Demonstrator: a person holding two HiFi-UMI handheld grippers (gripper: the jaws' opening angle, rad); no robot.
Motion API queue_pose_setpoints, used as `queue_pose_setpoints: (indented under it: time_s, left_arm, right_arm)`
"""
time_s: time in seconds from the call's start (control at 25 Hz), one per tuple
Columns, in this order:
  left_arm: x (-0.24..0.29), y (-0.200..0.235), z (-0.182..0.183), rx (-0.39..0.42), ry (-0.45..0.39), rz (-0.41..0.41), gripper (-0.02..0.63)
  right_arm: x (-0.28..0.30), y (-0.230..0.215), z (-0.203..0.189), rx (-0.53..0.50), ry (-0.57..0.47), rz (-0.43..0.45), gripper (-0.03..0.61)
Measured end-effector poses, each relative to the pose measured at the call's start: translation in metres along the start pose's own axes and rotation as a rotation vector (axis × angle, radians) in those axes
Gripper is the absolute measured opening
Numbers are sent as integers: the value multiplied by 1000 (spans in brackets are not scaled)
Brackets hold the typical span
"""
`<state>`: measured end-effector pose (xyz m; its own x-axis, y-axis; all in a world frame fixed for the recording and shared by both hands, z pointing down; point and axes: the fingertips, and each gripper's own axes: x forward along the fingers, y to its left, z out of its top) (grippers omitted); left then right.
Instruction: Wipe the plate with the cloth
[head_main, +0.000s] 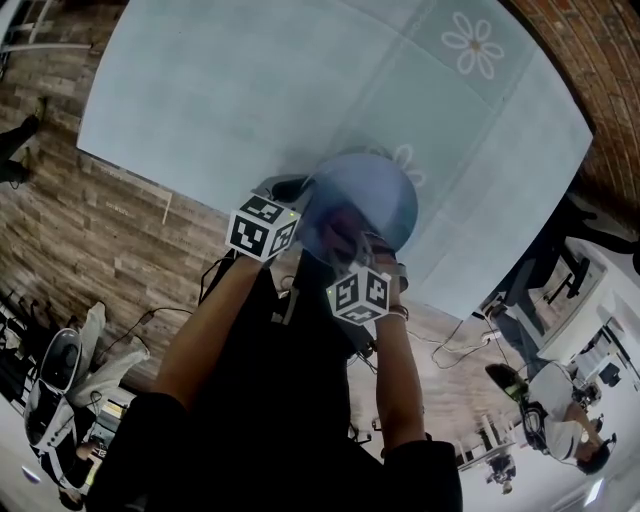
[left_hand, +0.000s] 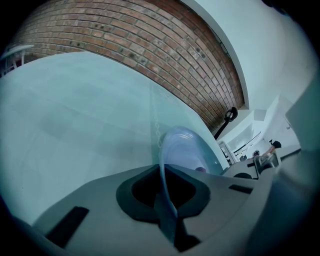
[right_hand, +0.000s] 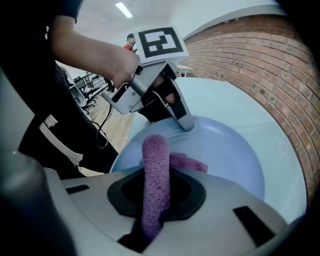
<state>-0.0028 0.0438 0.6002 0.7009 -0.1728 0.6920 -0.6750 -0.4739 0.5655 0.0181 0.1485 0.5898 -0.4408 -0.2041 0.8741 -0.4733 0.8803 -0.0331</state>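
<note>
A pale blue plate (head_main: 372, 196) is held tilted above the table's near edge. My left gripper (head_main: 300, 200) is shut on its rim; in the left gripper view the plate (left_hand: 182, 150) stands edge-on between the jaws of the left gripper (left_hand: 165, 200). My right gripper (right_hand: 152, 210) is shut on a purple fluffy cloth (right_hand: 156, 170), whose free end lies on the plate (right_hand: 225, 150). From the head view the cloth (head_main: 343, 232) shows through the plate, with the right gripper (head_main: 362, 262) behind it. In the right gripper view the left gripper (right_hand: 186, 122) clamps the plate's far rim.
A light blue tablecloth (head_main: 250, 100) with white flower prints covers the table (left_hand: 75, 125). A brick wall (left_hand: 150, 45) runs behind it. Wood-pattern floor (head_main: 90, 240), cables and office chairs (head_main: 60, 370) lie around the person's legs.
</note>
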Motion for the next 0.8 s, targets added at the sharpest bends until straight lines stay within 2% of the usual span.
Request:
queue_pose_setpoints:
  time_s: [0.12, 0.6, 0.8]
  left_arm:
    - [0, 0, 1, -2, 1, -1, 46]
    - [1, -1, 0, -2, 4, 0, 46]
    - [0, -2, 1, -1, 3, 2, 46]
  right_arm:
    - [-1, -14, -1, -25, 1, 1, 60]
    - [-5, -81, -3, -63, 8, -84, 60]
    - [-6, -110, 0, -92, 20, -154, 60]
